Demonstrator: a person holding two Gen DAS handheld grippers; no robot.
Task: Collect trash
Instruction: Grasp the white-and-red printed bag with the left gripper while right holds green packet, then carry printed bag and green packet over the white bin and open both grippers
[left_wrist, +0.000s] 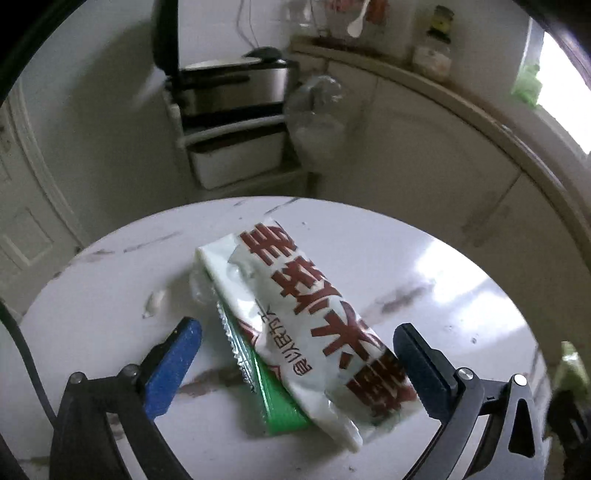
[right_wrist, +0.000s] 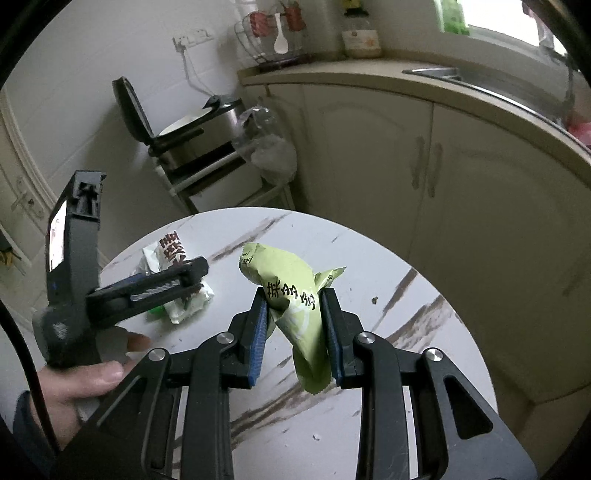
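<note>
A: What did the left gripper (left_wrist: 297, 356) have?
B: Nothing pinched. Its jaws stood spread wide, one blue pad on either side of the white wrapper (left_wrist: 314, 317) with red lettering, which lay on the round marble table (left_wrist: 461, 280). The right-hand finger looked to be at the wrapper's edge; the left one was clear of it.

A: Anything under that wrapper?
B: A green packet (left_wrist: 277, 402) poked out from beneath it — plain in the left wrist view, only a green sliver in the right one. A small white scrap (left_wrist: 155, 301) lay just beside, to the left.

A: And the right gripper (right_wrist: 293, 317)?
B: Clamped on a pale green snack bag (right_wrist: 291, 291), held off the tabletop, its tail hanging between the fingers. The left view showed none of that.

A: What else did the right view add?
B: The person's left hand (right_wrist: 81, 384) around the other gripper's handle, and that gripper over the white wrapper — plus a dark crumb (right_wrist: 375, 300) on the table. Behind stood a rice cooker (right_wrist: 199, 125) with its lid up on a rack, a clear plastic bag (right_wrist: 269, 147) hanging beside it, and cream cabinets (right_wrist: 369, 155) under the counter.
</note>
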